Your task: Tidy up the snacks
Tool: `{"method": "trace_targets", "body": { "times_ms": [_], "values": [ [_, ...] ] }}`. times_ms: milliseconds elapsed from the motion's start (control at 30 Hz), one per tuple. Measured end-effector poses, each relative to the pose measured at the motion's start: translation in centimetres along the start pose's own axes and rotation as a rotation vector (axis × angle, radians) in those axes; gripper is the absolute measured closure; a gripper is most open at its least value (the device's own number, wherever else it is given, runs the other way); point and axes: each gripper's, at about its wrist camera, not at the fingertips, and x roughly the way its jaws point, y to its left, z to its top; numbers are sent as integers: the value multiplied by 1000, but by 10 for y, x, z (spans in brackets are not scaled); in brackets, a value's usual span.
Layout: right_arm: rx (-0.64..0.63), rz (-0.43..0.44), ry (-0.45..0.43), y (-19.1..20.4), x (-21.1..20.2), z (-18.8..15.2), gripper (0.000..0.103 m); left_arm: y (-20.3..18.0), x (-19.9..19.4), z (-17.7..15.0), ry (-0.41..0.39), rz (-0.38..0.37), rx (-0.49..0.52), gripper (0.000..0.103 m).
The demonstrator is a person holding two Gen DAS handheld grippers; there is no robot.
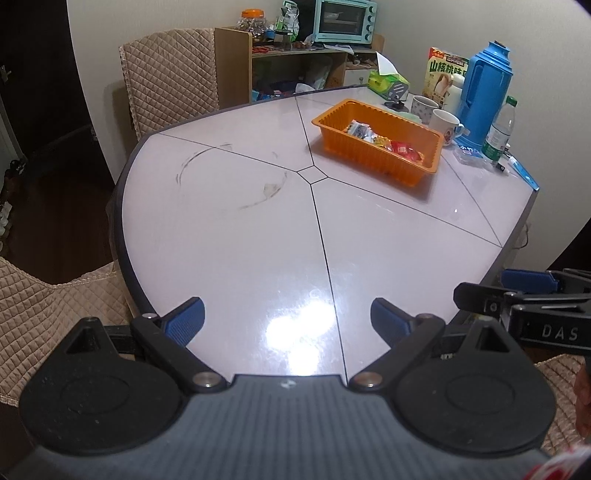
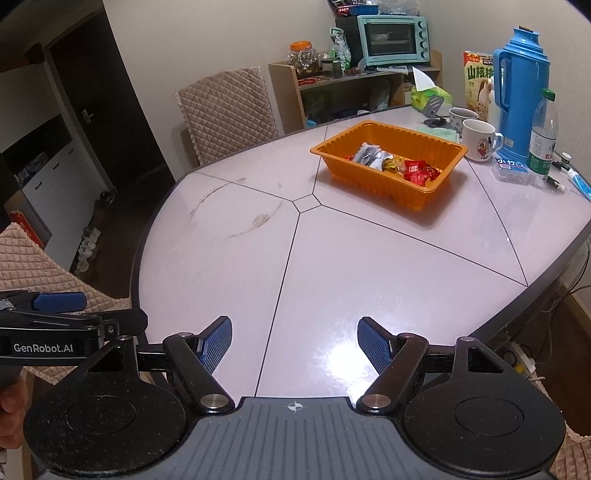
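Observation:
An orange plastic tray (image 1: 380, 162) (image 2: 373, 182) stands on the far right part of the pale table (image 1: 240, 240) (image 2: 229, 266). Inside it lie several wrapped snacks: silver packets (image 1: 360, 131) (image 2: 369, 155), yellow ones (image 2: 393, 164) and red ones (image 1: 404, 150) (image 2: 417, 171). My left gripper (image 1: 287, 319) is open and empty over the near table edge, far from the tray. My right gripper (image 2: 294, 341) is open and empty, also at the near edge. Each gripper shows at the side of the other's view (image 1: 524, 291) (image 2: 59, 306).
Behind the tray stand two mugs (image 1: 447, 127) (image 2: 478, 140), a blue thermos (image 1: 485, 92) (image 2: 521, 96), a water bottle (image 1: 500, 131) (image 2: 543, 138), a snack box (image 1: 445, 74), a tissue pack (image 1: 386, 81) and a toothpaste tube (image 1: 522, 173). Quilted chairs (image 1: 170, 77) (image 2: 229, 110) ring the table. A shelf with a toaster oven (image 1: 345, 20) stands behind.

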Motion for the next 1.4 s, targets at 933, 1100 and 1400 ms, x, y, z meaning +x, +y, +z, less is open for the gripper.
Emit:
{"method": "trace_targets", "body": {
  "times_ms": [933, 1100, 1400],
  "values": [
    [-2, -24, 2, 6, -4, -3, 28, 1, 0, 0, -3, -35, 2, 7],
    [-5, -23, 3, 8, -2, -3, 28, 2, 0, 0, -2, -34, 1, 7],
    [-6, -20, 2, 9, -1, -2, 28, 3, 0, 2, -6, -31, -1, 7]
  ]
}}
